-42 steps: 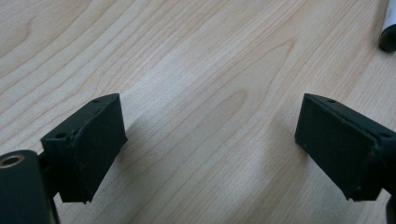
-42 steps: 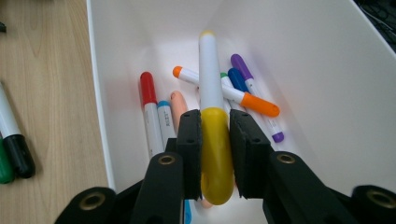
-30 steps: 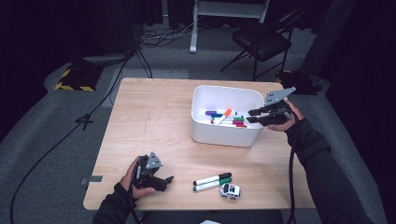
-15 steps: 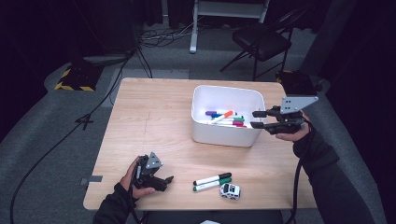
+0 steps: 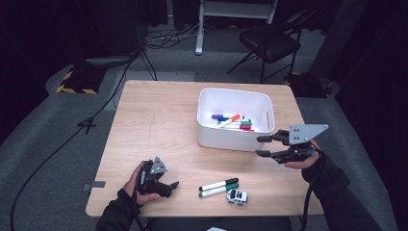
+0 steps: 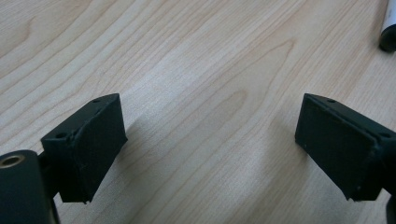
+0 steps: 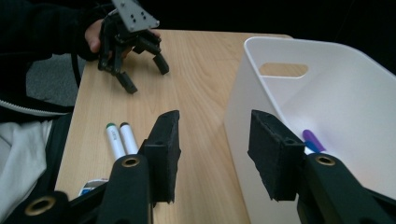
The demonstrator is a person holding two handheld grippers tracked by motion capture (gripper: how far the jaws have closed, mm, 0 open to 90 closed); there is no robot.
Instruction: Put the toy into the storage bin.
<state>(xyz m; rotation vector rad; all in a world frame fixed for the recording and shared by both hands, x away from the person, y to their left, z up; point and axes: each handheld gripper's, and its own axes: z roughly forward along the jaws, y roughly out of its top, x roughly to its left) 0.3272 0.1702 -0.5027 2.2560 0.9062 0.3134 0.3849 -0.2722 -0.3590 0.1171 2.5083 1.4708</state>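
Our right gripper [image 5: 262, 146] hangs just outside the near right corner of the white plastic bin [image 5: 208, 132], jaws parted and empty; they have just been opening, with nothing between them. Our left gripper [image 5: 172, 186] rests on the pale wooden table [image 5: 159, 120] near its front left edge, jaws apart with only bare wood between them.

We judge the work to be gathering markers into the bin. Several coloured markers [image 5: 233, 122] already lie inside it. Two more, a black-capped marker [image 5: 218, 184] and a green-capped marker [image 5: 219, 190], lie side by side and touching on the table near the front edge, between our two grippers.

What could go wrong: because the pair touches, closing on one may nudge or roll the other, and a push could send it toward the table's front edge. A grip near a cap rather than mid-barrel could let the marker swing and slip. On the way back, the bin's wall stands between the pair and the inside, so a low carry would knock it.

A small white toy car [image 5: 237, 197] sits just beside the green-capped marker, near enough to catch a jaw.
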